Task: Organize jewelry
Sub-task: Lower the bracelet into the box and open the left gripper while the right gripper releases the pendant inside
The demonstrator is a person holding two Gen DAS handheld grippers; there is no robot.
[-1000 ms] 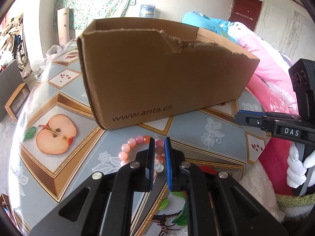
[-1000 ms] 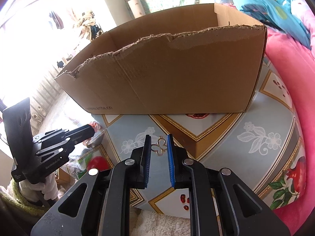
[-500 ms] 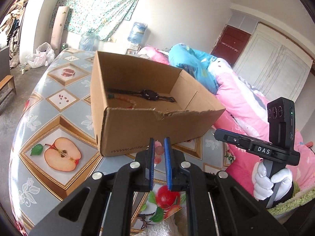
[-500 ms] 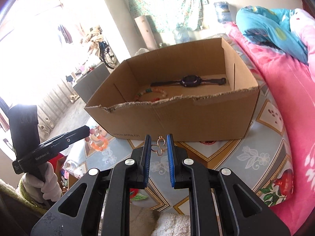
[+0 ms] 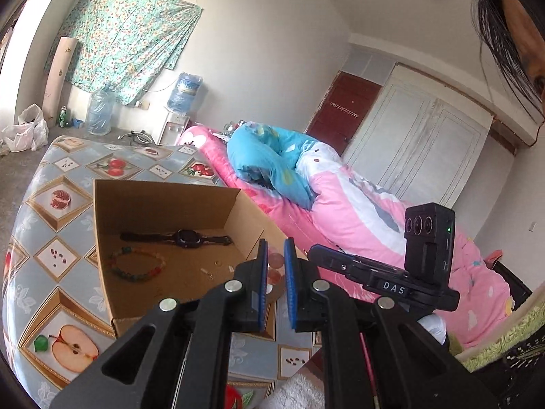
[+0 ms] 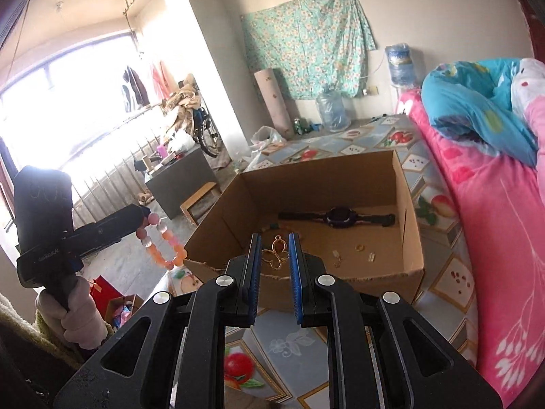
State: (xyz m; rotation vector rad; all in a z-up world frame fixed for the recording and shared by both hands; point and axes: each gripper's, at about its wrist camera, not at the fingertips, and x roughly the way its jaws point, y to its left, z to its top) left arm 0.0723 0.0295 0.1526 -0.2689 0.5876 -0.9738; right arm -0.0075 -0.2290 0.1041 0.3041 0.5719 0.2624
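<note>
left gripper (image 5: 273, 266) clenched on pink-orange bead bracelet (image 6: 163, 243), right gripper (image 6: 276, 257) clenched on gold wire butterfly pendant (image 6: 276, 255); both raised since earlier, now above open brown cardboard box (image 6: 414, 225) front edge; black watch (image 6: 339, 218) inside.

Matt cardboard box (image 6: 414, 238); glossy beads (image 6: 160, 238); shiny gold-metal pendant (image 6: 276, 255).

pink bead bracelet (image 6: 160, 242), brown box (image 6: 414, 211), fruit-print tablecloth (image 5: 51, 238)
</note>
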